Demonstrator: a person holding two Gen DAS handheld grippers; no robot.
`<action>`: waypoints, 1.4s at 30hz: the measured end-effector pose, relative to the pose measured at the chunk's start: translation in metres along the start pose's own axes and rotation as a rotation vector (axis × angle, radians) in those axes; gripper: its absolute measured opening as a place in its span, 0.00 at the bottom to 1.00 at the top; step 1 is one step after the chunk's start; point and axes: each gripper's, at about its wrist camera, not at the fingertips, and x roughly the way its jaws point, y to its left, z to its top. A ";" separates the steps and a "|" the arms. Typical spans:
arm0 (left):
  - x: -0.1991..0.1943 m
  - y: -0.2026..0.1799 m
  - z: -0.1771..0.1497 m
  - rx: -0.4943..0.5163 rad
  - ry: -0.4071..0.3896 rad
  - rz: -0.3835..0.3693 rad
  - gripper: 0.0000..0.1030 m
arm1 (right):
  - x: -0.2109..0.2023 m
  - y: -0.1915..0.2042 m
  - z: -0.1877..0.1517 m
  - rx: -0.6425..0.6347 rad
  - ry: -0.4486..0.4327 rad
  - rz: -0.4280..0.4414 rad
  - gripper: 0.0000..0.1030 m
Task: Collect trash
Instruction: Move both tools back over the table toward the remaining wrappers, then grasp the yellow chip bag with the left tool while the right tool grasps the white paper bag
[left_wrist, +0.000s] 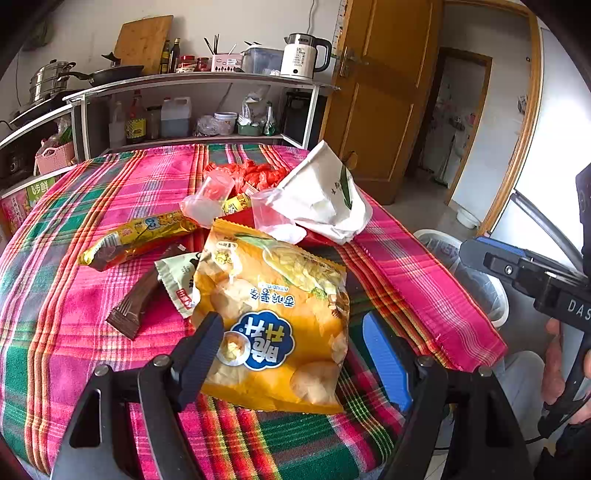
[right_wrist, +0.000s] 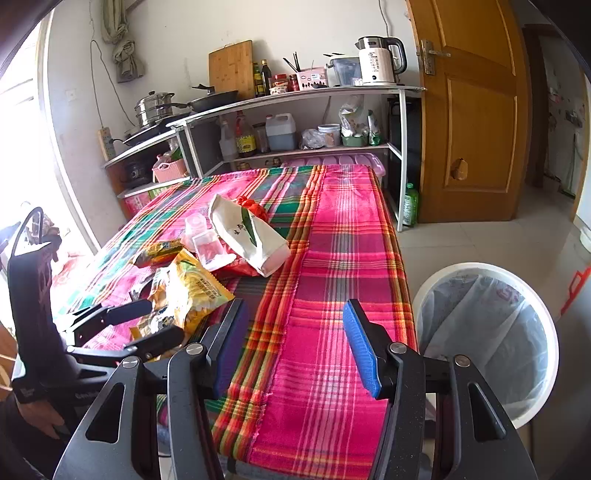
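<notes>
— Inspector: State of the left tool (left_wrist: 291, 354)?

— Assistant: Spread wide, straddling the yellow chip bag (left_wrist: 273, 321) near the counter's (right_wrist: 332, 332) front edge. Both fingers stand just beside the bag's sides; whether they touch it, I cannot tell. The bag carries a blue cloud-shaped badge with white Chinese characters, seen upside down.

— Inspector: The right tool (right_wrist: 295, 343)?

— Assistant: Released, grasping nothing, poised above the plaid cloth at the counter's front right corner. "DAS" is legible on its body in the left view.

— Inspector: Remaining trash?

— Assistant: Toward the counter's middle: a gold snack wrapper (left_wrist: 136, 236), a brown bar wrapper (left_wrist: 136, 299), a white sachet with a red label (left_wrist: 177, 280), clear plastic cups (left_wrist: 266, 212), a white paper bag with a green leaf mark (left_wrist: 325, 192) and a red plastic bag (left_wrist: 255, 171) behind it.

— Inspector: The bin?

— Assistant: A white trash bin (right_wrist: 487, 343) with a clear liner stands on the floor just beside the counter's right edge.
</notes>
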 end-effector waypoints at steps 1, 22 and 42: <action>0.003 -0.003 -0.001 0.012 0.006 0.006 0.77 | 0.001 -0.001 0.000 0.002 0.002 0.000 0.53; -0.008 -0.003 -0.005 0.007 -0.010 0.068 0.19 | 0.041 0.009 0.021 -0.083 0.001 0.031 0.53; -0.030 0.018 -0.001 -0.064 -0.061 0.017 0.12 | 0.099 0.039 0.041 -0.249 0.082 0.084 0.35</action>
